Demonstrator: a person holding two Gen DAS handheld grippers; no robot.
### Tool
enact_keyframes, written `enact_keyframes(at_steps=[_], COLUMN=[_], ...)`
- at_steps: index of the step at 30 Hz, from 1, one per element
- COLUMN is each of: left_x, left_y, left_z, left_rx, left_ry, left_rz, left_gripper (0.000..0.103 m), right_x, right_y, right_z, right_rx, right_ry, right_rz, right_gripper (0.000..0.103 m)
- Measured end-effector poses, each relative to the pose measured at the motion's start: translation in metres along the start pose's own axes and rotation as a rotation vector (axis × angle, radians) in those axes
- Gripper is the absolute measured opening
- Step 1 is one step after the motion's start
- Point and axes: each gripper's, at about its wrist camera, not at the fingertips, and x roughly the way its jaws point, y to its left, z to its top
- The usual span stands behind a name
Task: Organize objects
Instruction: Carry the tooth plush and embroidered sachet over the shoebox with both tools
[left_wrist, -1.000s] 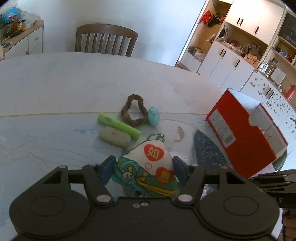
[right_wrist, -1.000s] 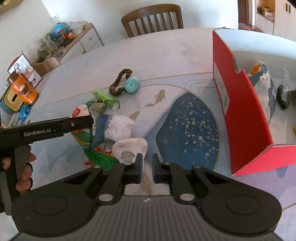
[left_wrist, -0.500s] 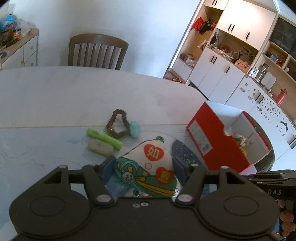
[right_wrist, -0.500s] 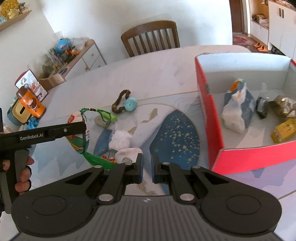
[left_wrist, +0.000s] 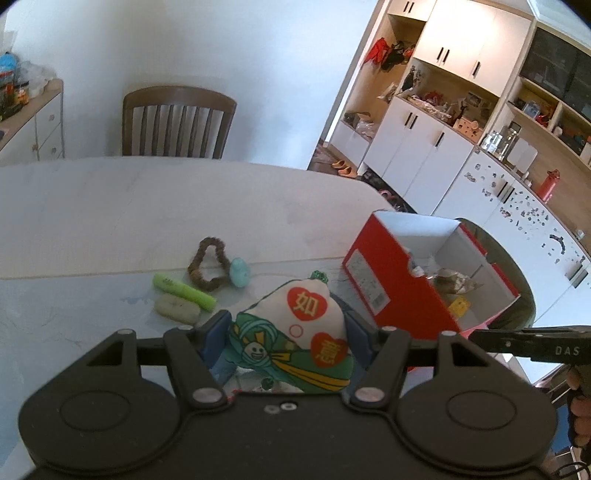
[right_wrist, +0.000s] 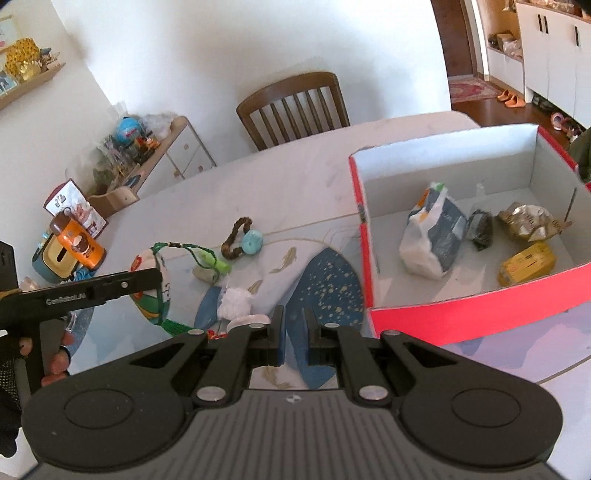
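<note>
Cloth pouch (left_wrist: 303, 332) sat pinched in your left tool (left_wrist: 286, 332); right tool (right_wrist: 293, 330) nearly closed, empty. Best lowered gently inside the red box (right_wrist: 461, 317).

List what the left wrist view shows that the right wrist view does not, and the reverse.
Only the left wrist view shows the printed face of the pouch clamped in the left tool. Only the right wrist view shows the white fluffy ball and the yellow packet inside the red box, plus the empty right tool. Both show the bead bracelet, teal egg and green tube.
</note>
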Motion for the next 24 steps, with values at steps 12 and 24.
enact_keyframes(at_steps=[12,24], left_x=[-0.014,-0.021], left_y=[-0.001,0.032], left_z=[-0.006,-0.028], left_rx=[-0.041,-0.089], left_ry=[-0.03,0.0], left_rz=[0.05,0.096], left_gripper=[0.066,0.066], right_x=[0.048,0.133], right_y=[0.023,0.064], right_z=[0.0,-0.018], right_rx=[-0.133,-0.289], right_ry=[0.077,0.148], right_rz=[0.087,0.059], right_gripper=[0.014,0.068])
